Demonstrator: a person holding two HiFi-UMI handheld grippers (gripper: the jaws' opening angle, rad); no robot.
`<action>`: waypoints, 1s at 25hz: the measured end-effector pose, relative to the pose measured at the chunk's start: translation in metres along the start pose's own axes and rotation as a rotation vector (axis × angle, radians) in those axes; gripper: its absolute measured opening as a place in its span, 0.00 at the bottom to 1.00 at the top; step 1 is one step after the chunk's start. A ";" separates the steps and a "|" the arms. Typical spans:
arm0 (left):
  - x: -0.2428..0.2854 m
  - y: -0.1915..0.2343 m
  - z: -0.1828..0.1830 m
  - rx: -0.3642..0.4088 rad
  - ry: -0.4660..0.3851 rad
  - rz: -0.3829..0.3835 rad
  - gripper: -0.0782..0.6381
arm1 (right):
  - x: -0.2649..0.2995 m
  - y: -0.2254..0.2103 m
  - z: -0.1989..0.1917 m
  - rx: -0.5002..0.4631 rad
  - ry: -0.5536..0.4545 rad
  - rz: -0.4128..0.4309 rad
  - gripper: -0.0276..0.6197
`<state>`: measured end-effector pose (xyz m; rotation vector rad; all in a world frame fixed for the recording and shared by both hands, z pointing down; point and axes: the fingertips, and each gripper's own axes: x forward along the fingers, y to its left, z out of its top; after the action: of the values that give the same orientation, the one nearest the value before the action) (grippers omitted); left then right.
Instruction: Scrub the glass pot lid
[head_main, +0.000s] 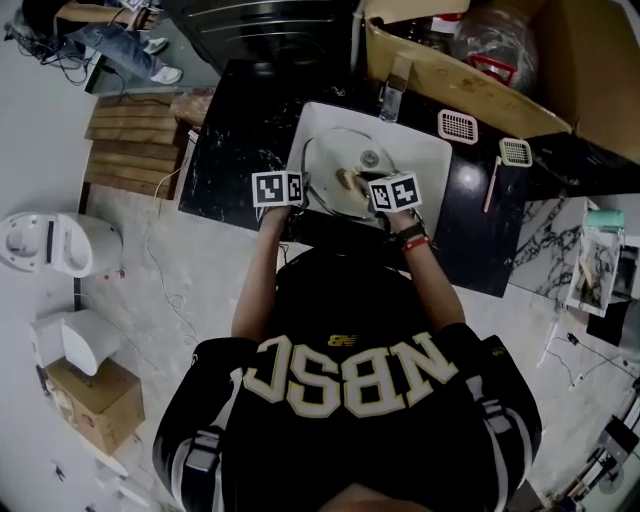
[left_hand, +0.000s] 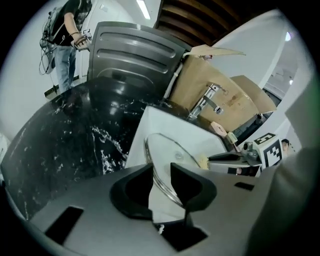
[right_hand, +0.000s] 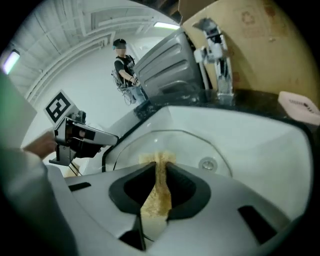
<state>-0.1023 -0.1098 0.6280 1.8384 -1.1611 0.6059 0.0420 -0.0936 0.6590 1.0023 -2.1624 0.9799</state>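
The glass pot lid (head_main: 338, 166) stands tilted over the white sink (head_main: 435, 150). My left gripper (head_main: 306, 188) is at its left edge. In the left gripper view the lid's metal rim (left_hand: 156, 172) runs between the two pads, and the left gripper (left_hand: 161, 181) is shut on it. My right gripper (head_main: 364, 185) is shut on a yellow scrub pad (right_hand: 158, 192) that sticks out past the jaws onto the lid's glass (right_hand: 192, 145). The same pad (left_hand: 204, 161) shows at the tip of the right gripper (left_hand: 231, 158) in the left gripper view. The sink drain (right_hand: 207, 163) shows through the lid.
A chrome faucet (head_main: 392, 92) stands behind the sink on the black marble counter (head_main: 235, 150). A large cardboard box (head_main: 470, 60) sits at the back right. A pink strainer (head_main: 458, 125) and a green one (head_main: 515, 152) lie right of the sink. A person (right_hand: 122, 65) stands farther off.
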 end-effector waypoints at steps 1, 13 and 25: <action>-0.004 -0.004 0.009 0.009 -0.020 -0.007 0.28 | -0.011 -0.005 0.006 -0.001 -0.031 -0.024 0.16; -0.073 -0.153 0.118 0.312 -0.385 -0.273 0.28 | -0.186 -0.030 0.097 0.074 -0.537 -0.213 0.16; -0.139 -0.239 0.156 0.490 -0.650 -0.338 0.16 | -0.294 0.002 0.137 -0.164 -0.750 -0.427 0.15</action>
<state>0.0418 -0.1290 0.3462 2.7094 -1.1110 0.0835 0.1820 -0.0843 0.3672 1.8576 -2.3612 0.2213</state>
